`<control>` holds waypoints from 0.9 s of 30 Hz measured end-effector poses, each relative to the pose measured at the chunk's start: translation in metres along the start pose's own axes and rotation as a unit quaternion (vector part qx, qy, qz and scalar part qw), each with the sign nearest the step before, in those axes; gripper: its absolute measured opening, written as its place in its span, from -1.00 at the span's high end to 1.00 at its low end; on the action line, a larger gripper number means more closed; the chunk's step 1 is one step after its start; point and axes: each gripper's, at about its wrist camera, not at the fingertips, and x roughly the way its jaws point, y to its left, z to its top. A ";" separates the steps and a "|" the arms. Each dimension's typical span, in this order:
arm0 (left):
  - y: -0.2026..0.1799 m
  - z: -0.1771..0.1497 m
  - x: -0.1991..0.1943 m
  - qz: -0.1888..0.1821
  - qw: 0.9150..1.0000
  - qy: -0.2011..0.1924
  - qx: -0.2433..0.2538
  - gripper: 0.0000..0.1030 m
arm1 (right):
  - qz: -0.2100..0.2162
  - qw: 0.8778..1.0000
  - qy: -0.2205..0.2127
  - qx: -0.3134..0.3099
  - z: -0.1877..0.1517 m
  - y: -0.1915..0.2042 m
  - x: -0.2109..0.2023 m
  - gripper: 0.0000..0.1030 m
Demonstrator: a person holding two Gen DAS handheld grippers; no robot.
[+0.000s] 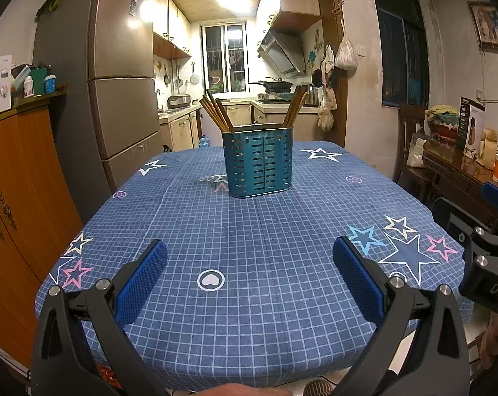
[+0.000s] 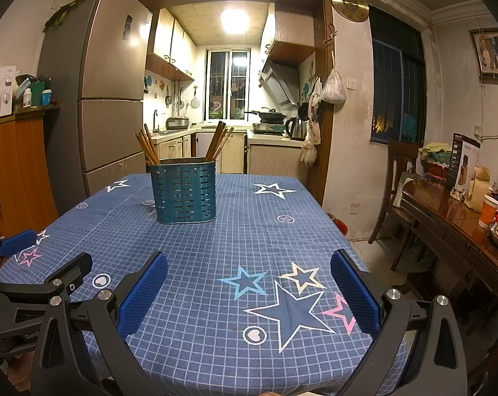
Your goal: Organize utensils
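Blue-padded fingers (image 1: 140,283) of the left tool (image 1: 249,277) stand spread wide and empty over the near edge of the counter (image 1: 189,336). Right tool (image 2: 249,283) likewise: jaws apart, nothing between them, hovering above the star-printed cloth (image 2: 292,307). Each tool shows at the edge of the other's view, so they sit side by side, near but not touching.

Task object: teal slotted utensil holder (image 1: 258,161), upright toward the far half of the counter, well ahead of both tools. Dead ahead of the left tool; ahead and to the left of the right tool (image 2: 183,191). Two bundles of wooden chopsticks (image 1: 216,112) lean outward from it, one at each end (image 1: 295,105). Whether an inner divider separates them cannot be told.

Judgement: step in hand looks like an approach to the holder. Advise steadying the holder with one tool before pulling anything, since it looks light and tall. Grip chopsticks high on the shafts, lift along their lean, take few at once.
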 end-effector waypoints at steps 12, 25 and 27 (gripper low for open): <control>0.000 -0.001 0.000 -0.002 1.000 0.001 0.001 -0.89 | 0.002 1.000 0.003 0.001 -0.007 0.000 0.002 -0.92; 0.000 -0.002 0.000 -0.005 1.000 -0.003 -0.002 -0.89 | 0.002 1.000 0.004 0.001 -0.008 0.001 0.002 -0.92; 0.001 -0.002 -0.001 -0.014 1.000 -0.004 -0.006 -0.89 | 0.002 1.000 0.004 0.001 -0.008 0.001 0.002 -0.92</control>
